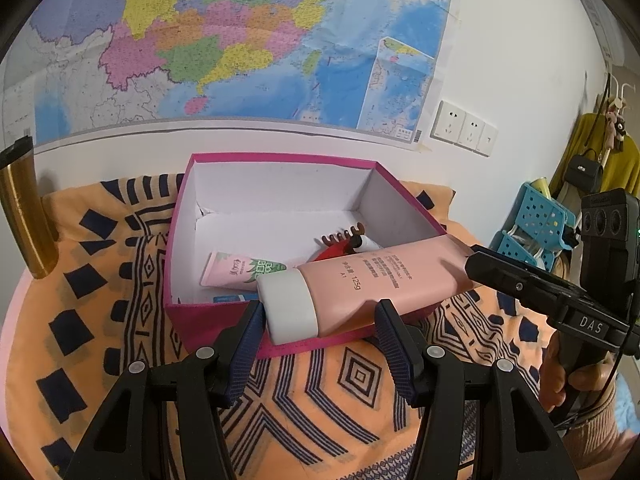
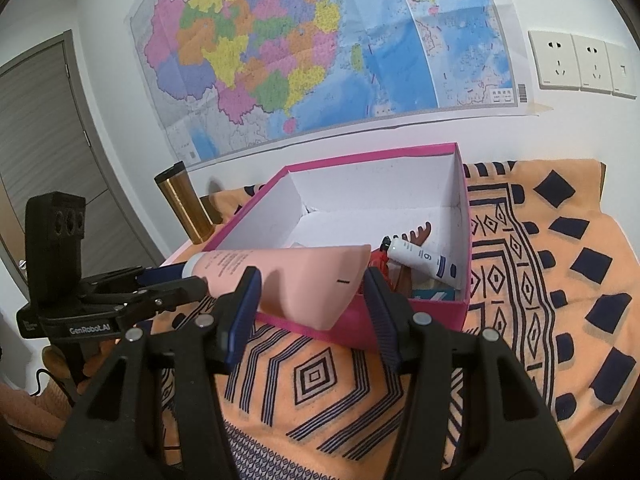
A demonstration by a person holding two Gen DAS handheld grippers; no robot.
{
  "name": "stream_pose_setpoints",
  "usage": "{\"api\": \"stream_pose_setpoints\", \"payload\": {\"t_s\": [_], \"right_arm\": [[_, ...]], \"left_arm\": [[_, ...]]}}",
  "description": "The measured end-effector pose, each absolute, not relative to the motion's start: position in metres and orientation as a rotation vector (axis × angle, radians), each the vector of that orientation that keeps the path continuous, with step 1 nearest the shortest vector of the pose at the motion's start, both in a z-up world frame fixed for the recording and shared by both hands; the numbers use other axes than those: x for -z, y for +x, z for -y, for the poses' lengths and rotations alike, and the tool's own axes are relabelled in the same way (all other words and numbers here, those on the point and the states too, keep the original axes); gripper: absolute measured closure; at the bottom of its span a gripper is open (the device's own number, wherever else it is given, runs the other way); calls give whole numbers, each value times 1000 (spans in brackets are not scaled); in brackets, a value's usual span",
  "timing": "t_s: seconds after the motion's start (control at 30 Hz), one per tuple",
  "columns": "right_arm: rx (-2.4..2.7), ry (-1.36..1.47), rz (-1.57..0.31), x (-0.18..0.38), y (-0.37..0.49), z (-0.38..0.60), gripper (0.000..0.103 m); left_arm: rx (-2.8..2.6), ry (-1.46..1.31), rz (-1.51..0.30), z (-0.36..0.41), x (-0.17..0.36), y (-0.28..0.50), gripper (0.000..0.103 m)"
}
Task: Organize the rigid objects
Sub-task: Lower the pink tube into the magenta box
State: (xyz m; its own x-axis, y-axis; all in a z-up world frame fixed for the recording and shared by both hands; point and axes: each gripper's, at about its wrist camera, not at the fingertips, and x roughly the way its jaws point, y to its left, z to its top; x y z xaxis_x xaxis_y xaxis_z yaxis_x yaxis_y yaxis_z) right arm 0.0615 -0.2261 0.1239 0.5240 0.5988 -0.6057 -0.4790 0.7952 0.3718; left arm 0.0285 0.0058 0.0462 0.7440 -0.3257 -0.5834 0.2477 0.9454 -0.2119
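A large pink tube (image 1: 372,280) with a white cap hangs level over the near rim of an open pink box (image 1: 280,157). My left gripper (image 1: 320,306) is shut on its cap end. My right gripper (image 2: 310,276) is shut on the tube's flat crimped end (image 2: 280,264) and shows from the side as the right gripper (image 1: 472,260). The left gripper (image 2: 192,276) appears at the left edge of the right wrist view. Inside the box lie a small pink tube (image 1: 240,270), a brown hair claw (image 1: 344,236), a red item (image 1: 336,254) and a white tube (image 2: 424,258).
The box (image 2: 372,154) sits on an orange patterned cloth (image 1: 320,392). A gold tumbler (image 1: 24,216) stands at the cloth's back left corner. A blue perforated basket (image 1: 536,224) is off to the right. A map and wall sockets (image 2: 576,62) are behind.
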Motion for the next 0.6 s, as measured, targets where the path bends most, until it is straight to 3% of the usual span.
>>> {"api": "stream_pose_setpoints", "payload": {"t_s": [0.6], "right_arm": [[-647, 169, -785, -124, 66, 224, 47]], "left_arm": [[310, -129, -652, -7, -47, 34, 46]]}}
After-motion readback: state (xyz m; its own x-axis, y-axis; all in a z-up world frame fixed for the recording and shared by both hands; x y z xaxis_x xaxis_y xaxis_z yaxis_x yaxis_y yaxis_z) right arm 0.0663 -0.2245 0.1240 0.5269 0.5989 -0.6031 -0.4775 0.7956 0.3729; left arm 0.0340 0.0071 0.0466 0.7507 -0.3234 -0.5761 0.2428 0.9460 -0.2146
